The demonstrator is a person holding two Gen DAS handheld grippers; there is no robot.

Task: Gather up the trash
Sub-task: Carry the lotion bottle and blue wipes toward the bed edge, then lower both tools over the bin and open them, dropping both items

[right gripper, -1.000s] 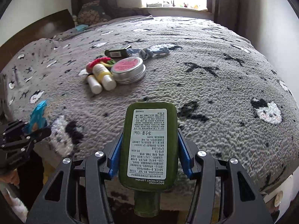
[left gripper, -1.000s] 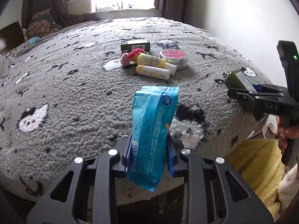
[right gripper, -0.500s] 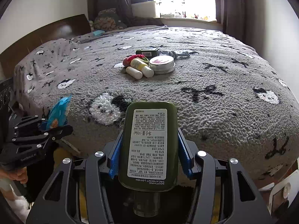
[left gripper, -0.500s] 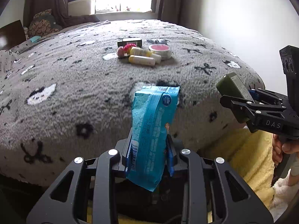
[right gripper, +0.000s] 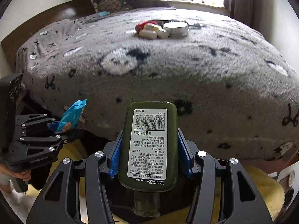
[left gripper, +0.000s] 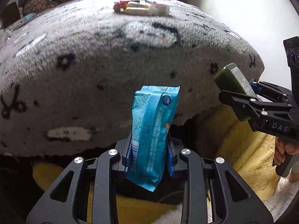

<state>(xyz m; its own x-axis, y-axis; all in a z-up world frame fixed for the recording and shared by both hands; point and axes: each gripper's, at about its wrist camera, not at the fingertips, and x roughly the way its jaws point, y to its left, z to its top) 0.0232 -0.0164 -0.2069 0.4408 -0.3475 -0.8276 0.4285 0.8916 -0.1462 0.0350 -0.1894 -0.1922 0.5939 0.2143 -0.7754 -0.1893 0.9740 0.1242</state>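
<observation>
The left gripper [left gripper: 149,149] is clamped on a blue wrapper [left gripper: 153,130], its blue pads nearly together because the wrapper is flat and thin. The wrapper stands up out of the pads, with its lower end hanging below them, so the grip sits low on its length. The right gripper [right gripper: 149,149] is clamped on a green lotion tube [right gripper: 149,145], jaws standing wider to take the tube's body; the tube's cap points back toward the camera and its label faces up. In the left view the tube [left gripper: 233,85] juts forward from the right gripper [left gripper: 241,100], and a hand [left gripper: 284,153] shows on that gripper's handle.

Both pieces of trash are in the air, off the bed [right gripper: 186,74] and just beyond its near edge. Below them lies a yellow fleece [left gripper: 248,149], beside the bed's foot. Both grippers point downward past the edge, which suggests the two pieces are being carried to some bin or bag low down; none shows in either view, so where they go cannot be told.

Far back on the bed, near its middle, a cluster waits: a round tin [right gripper: 175,28], two pale tubes [right gripper: 151,32] and a red thing [right gripper: 143,24], all touching or close together. More likely remains to be collected there once these two are dropped.
</observation>
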